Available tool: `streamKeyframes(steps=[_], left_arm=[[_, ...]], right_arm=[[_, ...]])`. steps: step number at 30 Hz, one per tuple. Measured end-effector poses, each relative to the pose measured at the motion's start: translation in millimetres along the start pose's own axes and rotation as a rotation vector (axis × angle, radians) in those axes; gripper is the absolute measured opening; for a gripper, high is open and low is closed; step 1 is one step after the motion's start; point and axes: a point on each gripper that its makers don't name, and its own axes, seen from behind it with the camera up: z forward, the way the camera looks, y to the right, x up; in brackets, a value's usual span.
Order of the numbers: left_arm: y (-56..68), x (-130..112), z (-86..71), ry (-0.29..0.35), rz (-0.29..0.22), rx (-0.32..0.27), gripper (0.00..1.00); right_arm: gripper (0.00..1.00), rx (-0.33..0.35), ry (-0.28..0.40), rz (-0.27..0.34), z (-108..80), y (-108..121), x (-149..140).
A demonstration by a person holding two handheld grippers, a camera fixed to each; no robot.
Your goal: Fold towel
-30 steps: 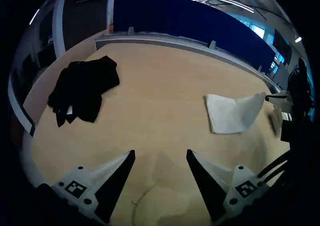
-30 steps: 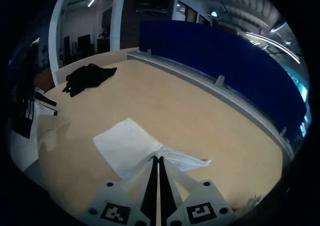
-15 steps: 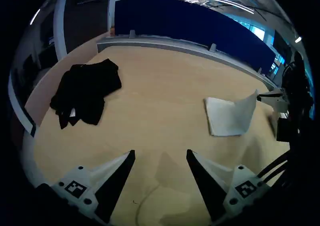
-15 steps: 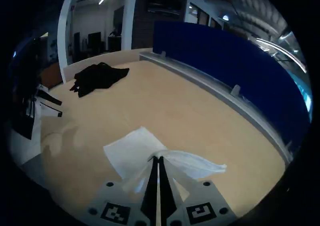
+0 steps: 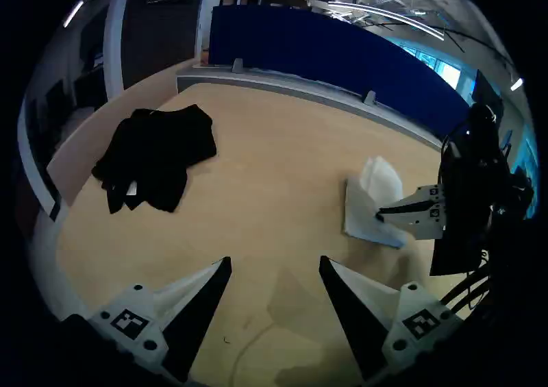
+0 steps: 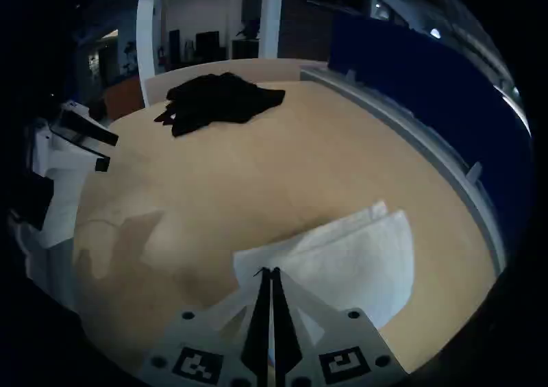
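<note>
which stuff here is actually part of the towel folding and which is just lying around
In the job:
- white towel, lying on the table
- right tool, shut on the towel's near edge
- left tool, open, holding nothing

Just lying about:
- black garment, heaped apart from the towel
- blue partition behind the table

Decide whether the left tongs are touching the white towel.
Apart. The left gripper view shows the open left tongs with a stretch of table between them and the white towel, lying by the right tongs.

black garment heap (image 5: 154, 155) | on wooden table (image 5: 274, 168) | blue partition (image 5: 322, 44) behind
</note>
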Motion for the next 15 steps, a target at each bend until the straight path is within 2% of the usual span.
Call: streamKeyframes(steps=[5, 12, 15], left_arm=[[-1.1, -7.5, -0.9, -0.006, -0.012, -0.001, 0.95], [-3.5, -12.5, 0.1, -0.012, -0.015, -0.001, 0.95], [-3.5, -11.2, 0.6, -0.012, -0.014, -0.003, 0.95]], right_arm=[[0.02, 0.037, -0.040, -0.009, 18.3, -14.5, -10.9], [0.04, 0.037, -0.049, -0.002, 20.5, -15.1, -11.7], [0.15, 0.029, -0.049, 0.001, 19.4, -14.2, -11.7]])
